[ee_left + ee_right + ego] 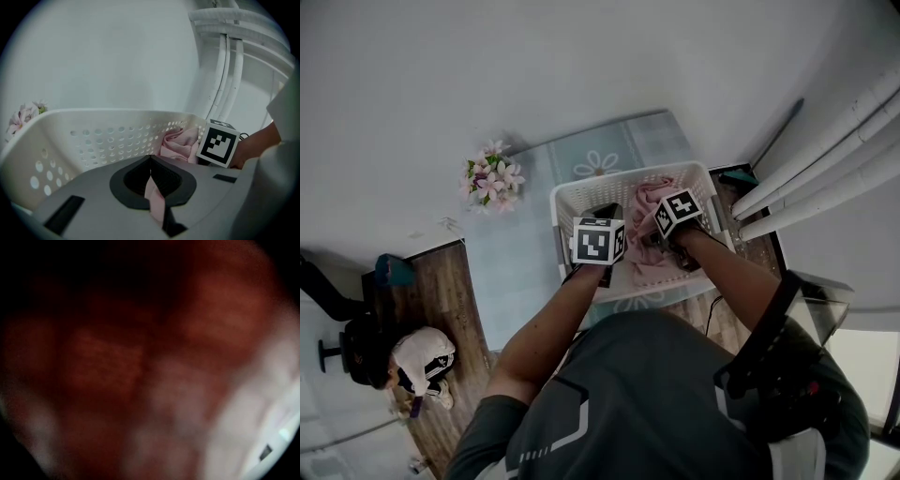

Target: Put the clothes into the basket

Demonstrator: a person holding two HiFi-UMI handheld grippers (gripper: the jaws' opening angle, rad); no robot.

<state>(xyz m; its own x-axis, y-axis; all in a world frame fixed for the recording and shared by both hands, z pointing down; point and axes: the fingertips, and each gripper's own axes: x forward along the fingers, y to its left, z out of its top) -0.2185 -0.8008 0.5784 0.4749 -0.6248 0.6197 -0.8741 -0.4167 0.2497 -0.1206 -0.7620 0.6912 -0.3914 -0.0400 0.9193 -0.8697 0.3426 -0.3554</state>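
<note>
Head view, looking down: white perforated laundry basket (pixel 572 202) on pale blue daisy-print mat (pixel 525 272), pink garment (pixel 649 202) heaped inside. Left gripper (pixel 151 174) above basket interior, jaws pinched together on thin fold of pink fabric. Right gripper (pixel 667 230) pressed into garment heap; own lens smothered by blurred reddish cloth, jaw state unreadable. Pink flower bunch (pixel 492 176) beside mat's left edge, apart from basket.
</note>
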